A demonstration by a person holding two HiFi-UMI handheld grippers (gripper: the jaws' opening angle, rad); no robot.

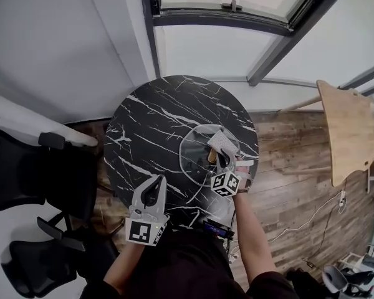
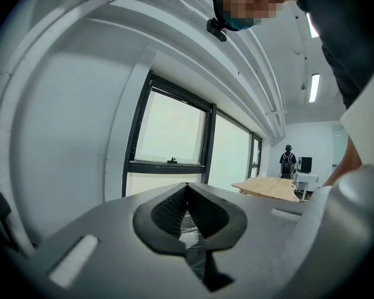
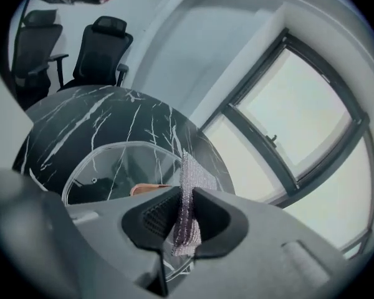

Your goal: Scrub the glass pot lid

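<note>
Broadly, the round black marble table [image 1: 156, 123] fills the middle of the head view, and the glass pot lid [image 1: 196, 151] lies flat on its near right part, rim down on the stone. The lid is round, so no one direction favours the scrubbing.

The right gripper [image 1: 221, 151] is by far the nearer: it hangs over the lid's right half, pointing away from the person with the forearm stretched forward from the body. In its own view the lid [image 3: 112, 167] spreads ahead of the jaws and to their left. The left gripper [image 1: 154, 185] waits at the table's near left edge, well apart from the lid. Its jaws are pressed together with nothing between them.

The right jaws are clamped on a grey mesh scrubbing cloth [image 3: 190, 179], which stands on edge. Whether it touches the glass cannot be told. The lid's brown knob [image 3: 151, 189] sits just left of the cloth.
</note>
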